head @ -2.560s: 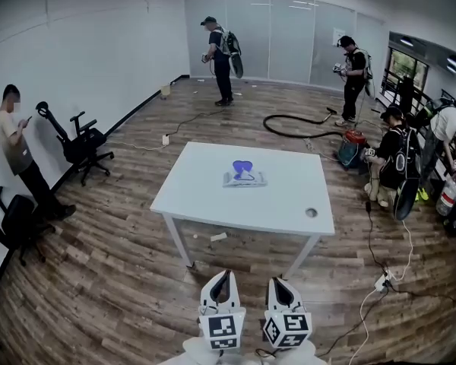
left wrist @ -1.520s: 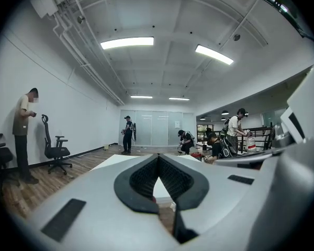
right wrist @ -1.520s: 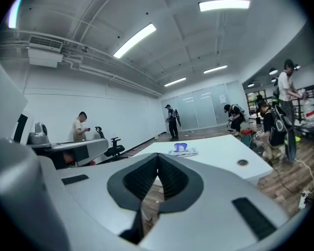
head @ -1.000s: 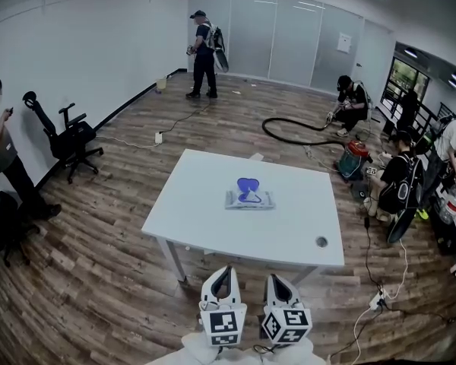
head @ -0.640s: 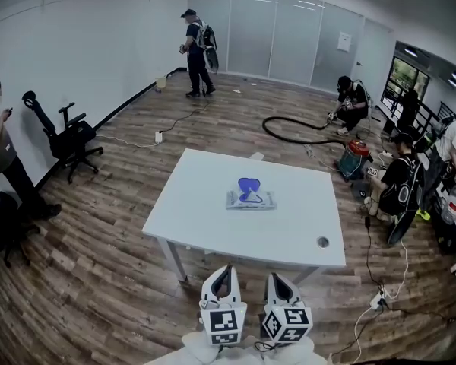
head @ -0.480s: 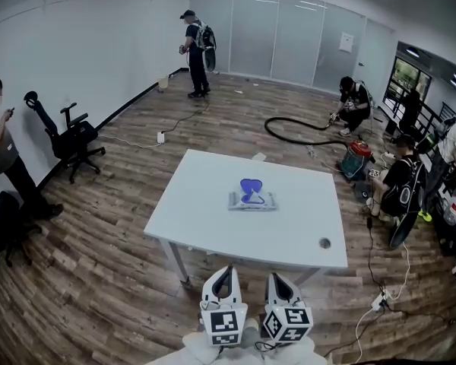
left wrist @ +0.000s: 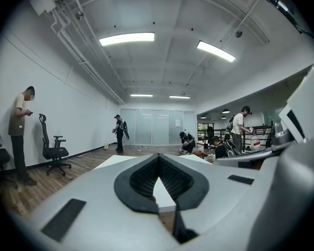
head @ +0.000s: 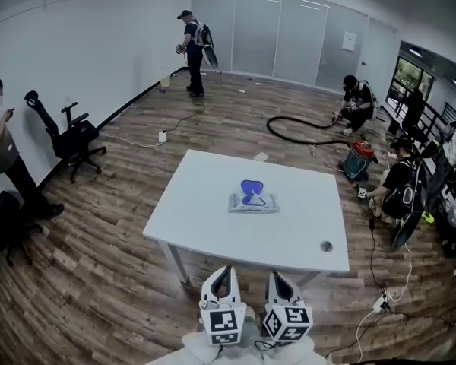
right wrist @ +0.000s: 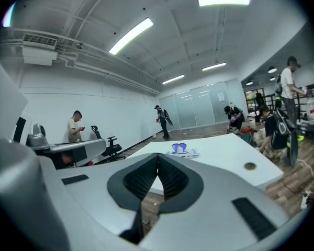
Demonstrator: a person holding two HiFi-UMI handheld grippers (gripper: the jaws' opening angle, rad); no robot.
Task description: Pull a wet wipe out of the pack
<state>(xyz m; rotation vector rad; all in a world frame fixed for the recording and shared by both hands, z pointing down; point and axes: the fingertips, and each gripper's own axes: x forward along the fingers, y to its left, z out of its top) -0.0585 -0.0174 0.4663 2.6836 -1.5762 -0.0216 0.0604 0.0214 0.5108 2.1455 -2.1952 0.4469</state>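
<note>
Left gripper (head: 224,271) and right gripper (head: 277,277) hang side by side short of the white table's (head: 213,223) near edge, each with jaws pressed together on nothing. The wet wipe pack (head: 251,201) lies at the table's middle, blue lid (head: 251,189) flipped up, well apart from both. Likely risk: the light pack lifting or sliding with the wipe unless 1 gripper pins it.

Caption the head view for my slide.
Left claw and right claw shut, held short of the white table bearing the wet wipe pack.
</note>
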